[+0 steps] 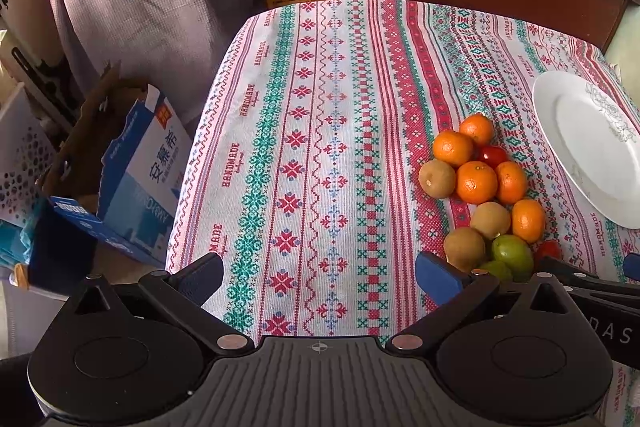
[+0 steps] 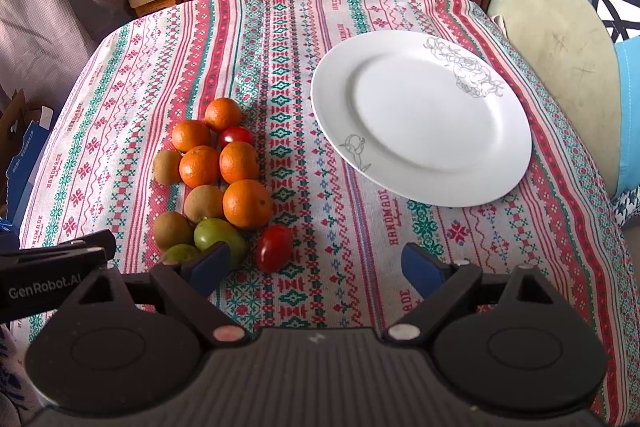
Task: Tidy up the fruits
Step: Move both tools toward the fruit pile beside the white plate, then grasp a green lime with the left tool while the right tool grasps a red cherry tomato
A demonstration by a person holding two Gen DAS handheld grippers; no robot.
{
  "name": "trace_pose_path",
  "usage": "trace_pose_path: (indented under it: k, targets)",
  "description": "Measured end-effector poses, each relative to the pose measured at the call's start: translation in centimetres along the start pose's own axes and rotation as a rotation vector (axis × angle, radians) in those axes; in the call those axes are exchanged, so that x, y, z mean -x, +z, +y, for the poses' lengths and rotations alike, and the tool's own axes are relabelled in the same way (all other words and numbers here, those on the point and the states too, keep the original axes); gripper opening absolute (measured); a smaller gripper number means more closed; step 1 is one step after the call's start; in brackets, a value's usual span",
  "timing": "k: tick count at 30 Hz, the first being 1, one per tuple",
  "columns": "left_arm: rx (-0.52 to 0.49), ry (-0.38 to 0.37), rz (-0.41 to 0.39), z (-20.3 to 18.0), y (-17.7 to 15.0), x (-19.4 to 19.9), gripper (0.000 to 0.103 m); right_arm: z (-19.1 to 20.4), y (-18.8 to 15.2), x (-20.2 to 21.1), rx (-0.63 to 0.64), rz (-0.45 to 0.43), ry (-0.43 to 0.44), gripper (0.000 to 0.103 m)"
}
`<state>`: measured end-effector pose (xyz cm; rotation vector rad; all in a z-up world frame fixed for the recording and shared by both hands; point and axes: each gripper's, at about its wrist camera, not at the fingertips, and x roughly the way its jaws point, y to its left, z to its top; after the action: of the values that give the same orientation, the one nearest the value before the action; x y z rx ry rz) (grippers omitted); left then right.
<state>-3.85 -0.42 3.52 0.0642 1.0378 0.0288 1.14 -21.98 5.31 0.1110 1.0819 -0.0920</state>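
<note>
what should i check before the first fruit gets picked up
1. Right gripper open, nothing between its jaws: ok.
2. Left gripper open and empty: ok.
3. Plate bare and flat on the cloth: ok.
4. Near tomato lies apart from the pile with free cloth on its right: ok.
5. Oranges and kiwis packed touching, so picking one may nudge its neighbours: not ok.
6. Right gripper's left finger covers part of the green fruit, clearance there: cannot tell.
</note>
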Motion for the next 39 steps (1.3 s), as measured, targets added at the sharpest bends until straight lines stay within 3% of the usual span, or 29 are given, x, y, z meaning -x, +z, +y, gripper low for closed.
trace_pose_path:
  k: [11,15,21,25,33,39]
  targets:
    - [-0.003,-0.021,-0.018,-0.1,-0.1,0.3,0.101,-0.2,-0.1,0.2,-0.003,-0.007,0.003,0.089]
    - [0.009,-0.072,-0.021,-0.1,-0.1,0.6,0.101,-0.4,-0.2,0.0,-0.003,-0.002,-0.003,0.086]
    - [-0.017,-0.067,-0.033,-0.6,-0.3,0.8,0.102,-0.5,-0.4,-0.1,-0.002,0.003,-0.005,0.086]
    - [-0.016,-0.058,-0.036,-0.4,-0.3,0.7,0.102,-0.8,-0.4,0.4,0.002,-0.014,0.013,0.086]
    - [-0.017,-0.113,-0.043,-0.6,-0.5,0.8,0.101,-1.3,-0.8,0.7,0.008,-0.029,0.032,0.084]
    - [-0.038,-0.133,-0.100,-0.1,-1.4,1.5,0.101,-2.5,-1.8,1.6,0.021,-0.093,0.098,0.083]
